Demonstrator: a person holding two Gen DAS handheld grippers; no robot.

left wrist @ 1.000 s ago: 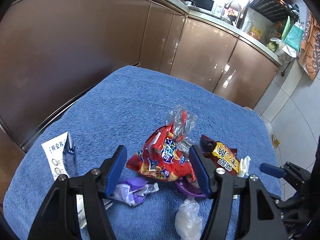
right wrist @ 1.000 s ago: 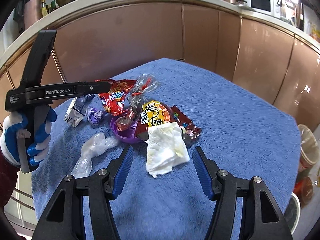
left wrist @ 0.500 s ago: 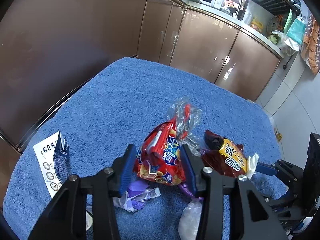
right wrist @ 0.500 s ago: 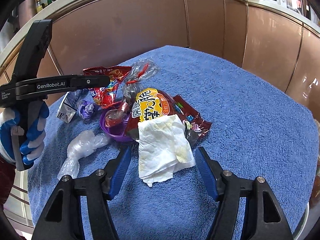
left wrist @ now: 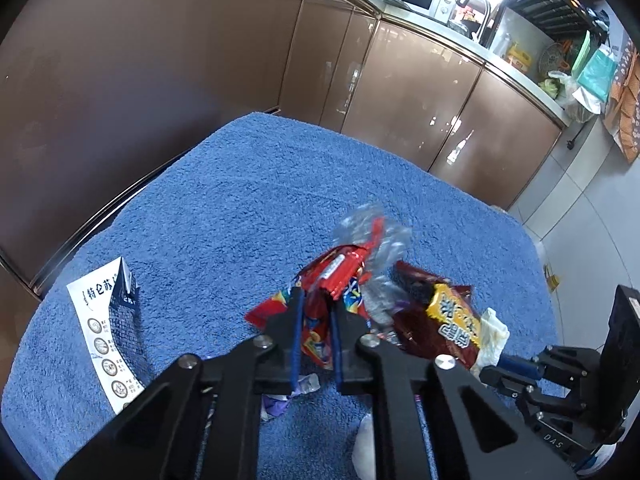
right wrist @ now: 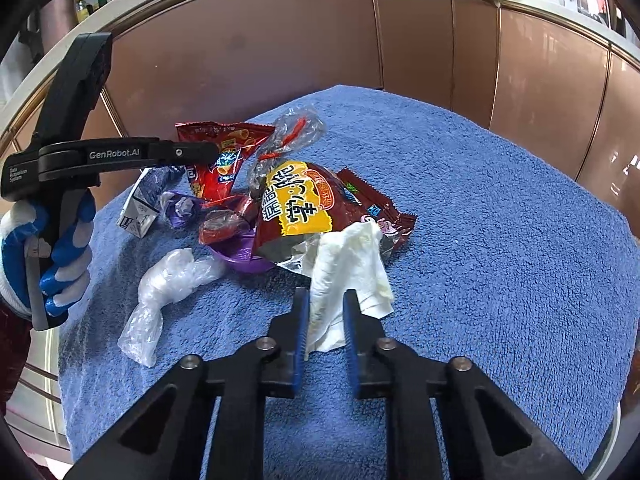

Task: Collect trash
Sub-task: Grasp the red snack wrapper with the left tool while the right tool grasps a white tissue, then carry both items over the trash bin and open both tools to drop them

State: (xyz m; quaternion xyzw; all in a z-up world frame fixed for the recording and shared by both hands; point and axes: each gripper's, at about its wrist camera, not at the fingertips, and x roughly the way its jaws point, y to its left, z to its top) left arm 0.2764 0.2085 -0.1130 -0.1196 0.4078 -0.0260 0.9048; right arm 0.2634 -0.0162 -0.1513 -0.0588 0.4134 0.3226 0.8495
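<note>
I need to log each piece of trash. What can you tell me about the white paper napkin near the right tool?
The white paper napkin is crumpled and creased, soft thin tissue with faint yellowish stains. It lies on the blue towel, its upper edge tucked against the opened brown and yellow snack bag. Its near end sits between the blue pads of the right tool, whose jaws are closing on it and bunching it.

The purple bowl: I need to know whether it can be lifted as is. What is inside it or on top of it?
A crumpled dark red wrapper sits in the purple bowl, and the yellow-labelled snack bag lies over its right rim. Whatever is deeper inside the bowl is covered.
</note>
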